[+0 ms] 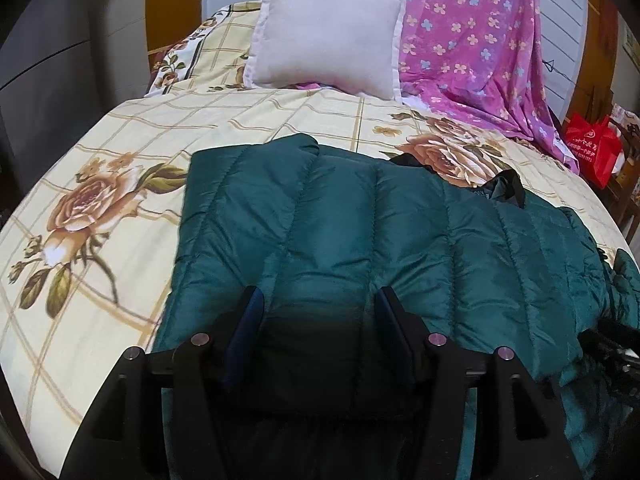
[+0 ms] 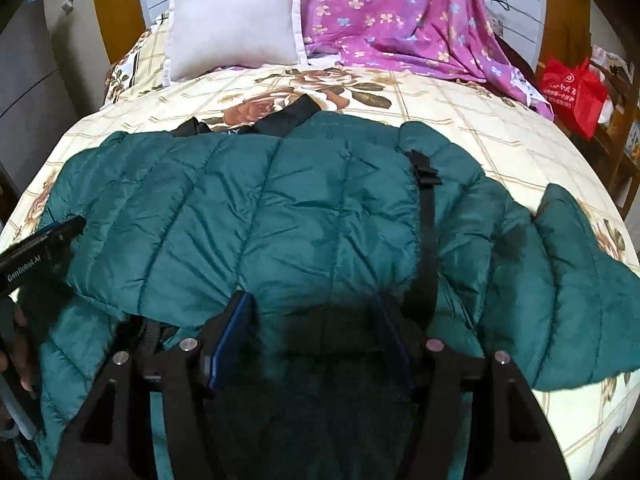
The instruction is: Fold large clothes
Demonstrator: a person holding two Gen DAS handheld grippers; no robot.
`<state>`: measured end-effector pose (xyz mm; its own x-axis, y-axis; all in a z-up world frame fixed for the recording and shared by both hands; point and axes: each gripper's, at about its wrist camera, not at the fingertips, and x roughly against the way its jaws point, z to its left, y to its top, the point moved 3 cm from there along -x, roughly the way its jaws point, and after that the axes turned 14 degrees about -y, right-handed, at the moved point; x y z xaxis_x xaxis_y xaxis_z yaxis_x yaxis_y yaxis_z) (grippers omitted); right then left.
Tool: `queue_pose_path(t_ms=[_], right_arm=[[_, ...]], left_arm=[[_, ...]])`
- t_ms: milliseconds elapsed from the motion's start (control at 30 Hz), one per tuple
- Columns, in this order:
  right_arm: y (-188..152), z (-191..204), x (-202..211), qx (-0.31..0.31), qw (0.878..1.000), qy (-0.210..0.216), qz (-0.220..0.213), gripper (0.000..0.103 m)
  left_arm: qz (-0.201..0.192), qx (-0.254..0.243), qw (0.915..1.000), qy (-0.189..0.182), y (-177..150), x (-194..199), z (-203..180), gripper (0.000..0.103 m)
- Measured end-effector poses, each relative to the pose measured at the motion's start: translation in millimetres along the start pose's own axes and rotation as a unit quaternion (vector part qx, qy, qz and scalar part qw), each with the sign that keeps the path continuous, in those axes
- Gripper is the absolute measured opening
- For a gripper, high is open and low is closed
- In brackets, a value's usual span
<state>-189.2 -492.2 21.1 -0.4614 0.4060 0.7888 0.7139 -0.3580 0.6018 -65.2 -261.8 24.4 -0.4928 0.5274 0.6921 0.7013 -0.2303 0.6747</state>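
Observation:
A dark green quilted puffer jacket point(image 1: 360, 232) lies spread across the bed; it also fills the right wrist view point(image 2: 304, 216). A black strap with a buckle point(image 2: 426, 200) runs over its right part, and a sleeve point(image 2: 572, 280) sticks out to the right. My left gripper point(image 1: 318, 300) is open, its fingers low over the jacket's near edge. My right gripper point(image 2: 310, 308) is open over the near edge further right. The left gripper's body also shows at the left of the right wrist view point(image 2: 40, 248).
The bed has a cream floral sheet point(image 1: 100, 184). A white pillow point(image 1: 324, 36) and a purple flowered cloth point(image 1: 476, 40) lie at the headboard. A red bag point(image 1: 596, 148) stands on furniture right of the bed.

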Motion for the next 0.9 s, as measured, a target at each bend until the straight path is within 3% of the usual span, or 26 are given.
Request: queue_pose_path(t_ms=[167, 567, 900], right_arm=[[-4.8, -7.5, 33.9, -0.008, 1.000, -0.001, -0.026, 0.076], [-24.0, -22.2, 91.9, -0.031, 0.998, 0.013, -0.044, 0.078], [-39.9, -22.2, 123.4, -0.030, 0.997, 0.008, -0.069, 0.081]], left_arm=[[-0.008, 0.005, 0.9999, -0.008, -4.1, 27.7, -8.1, 0.040], [-0.027, -0.011, 0.9990, -0.034, -20.7, 86.6, -45.4, 0.040], [-0.035, -0.021, 0.9989, -0.022, -39.3, 119.5, -55.9, 0.040]])
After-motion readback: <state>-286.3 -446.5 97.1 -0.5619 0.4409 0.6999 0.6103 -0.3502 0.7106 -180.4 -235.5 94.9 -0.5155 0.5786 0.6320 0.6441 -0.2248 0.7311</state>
